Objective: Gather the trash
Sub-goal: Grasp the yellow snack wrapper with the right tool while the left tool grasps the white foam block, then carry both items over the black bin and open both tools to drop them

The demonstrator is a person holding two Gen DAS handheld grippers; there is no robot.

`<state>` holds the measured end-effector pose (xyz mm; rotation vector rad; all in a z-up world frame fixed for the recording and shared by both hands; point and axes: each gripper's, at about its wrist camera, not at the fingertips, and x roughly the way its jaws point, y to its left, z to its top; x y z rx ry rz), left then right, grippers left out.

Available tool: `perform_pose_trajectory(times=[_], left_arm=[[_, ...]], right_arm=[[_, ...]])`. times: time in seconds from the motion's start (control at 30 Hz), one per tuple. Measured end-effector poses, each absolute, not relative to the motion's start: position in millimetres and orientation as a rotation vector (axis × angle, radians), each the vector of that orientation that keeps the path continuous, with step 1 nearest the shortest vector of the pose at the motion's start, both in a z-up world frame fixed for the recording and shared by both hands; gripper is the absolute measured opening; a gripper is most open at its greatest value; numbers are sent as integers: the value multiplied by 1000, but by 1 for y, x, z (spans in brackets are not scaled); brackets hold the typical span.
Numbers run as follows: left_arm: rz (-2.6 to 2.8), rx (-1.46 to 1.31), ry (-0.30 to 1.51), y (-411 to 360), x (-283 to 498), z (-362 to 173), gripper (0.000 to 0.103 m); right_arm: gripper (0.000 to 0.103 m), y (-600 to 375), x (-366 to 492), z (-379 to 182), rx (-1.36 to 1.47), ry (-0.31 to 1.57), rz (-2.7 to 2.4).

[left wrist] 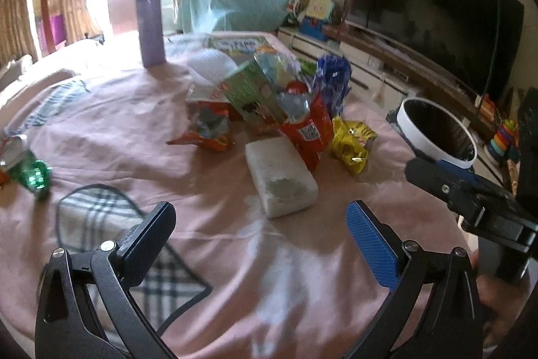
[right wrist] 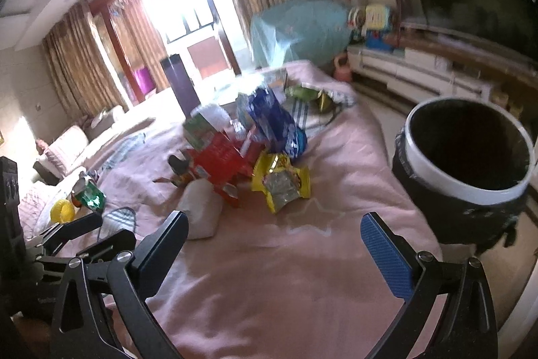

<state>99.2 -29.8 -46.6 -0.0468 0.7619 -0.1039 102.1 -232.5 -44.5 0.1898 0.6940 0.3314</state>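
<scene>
Jaws wide, empty | trash pile (left wrist: 269, 110) ahead, apart | bin (right wrist: 467, 157) right

Left gripper (left wrist: 259, 239) and right gripper (right wrist: 274, 246) look alike: black metal linkage arms with silver screws, each finger faced with a blue textured pad.

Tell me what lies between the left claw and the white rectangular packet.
Nothing but bare pink tablecloth between the open left claw and the white rectangular packet; the left wrist view shows it.
</scene>
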Motion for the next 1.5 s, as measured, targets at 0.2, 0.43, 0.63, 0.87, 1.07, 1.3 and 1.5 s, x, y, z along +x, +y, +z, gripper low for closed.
perform_pose_trajectory(times=[0.2, 0.43, 0.63, 0.87, 1.07, 1.3, 1.5], left_arm=[[-88, -34, 820, -39, 131, -62, 103], [-100, -43, 879, -38, 153, -79, 93], [-210, -69, 904, -46, 150, -85, 51], [-257, -81, 875, -47, 119, -73, 49], [-357, -85, 860, -65, 95, -58, 49], [-463, -34, 828, -103, 89, -45, 49], [-517, 8, 806, -135, 103, -31, 49]], right_arm=[[95, -233, 149, -63, 217, 805, 385], [62, -225, 183, -78, 228, 886, 433], [14, -217, 184, -80, 203, 894, 456], [12, -236, 154, -67, 246, 849, 454], [12, -267, 126, -64, 286, 836, 406], [12, -300, 107, -55, 323, 810, 333], [12, -333, 100, -44, 337, 763, 269]])
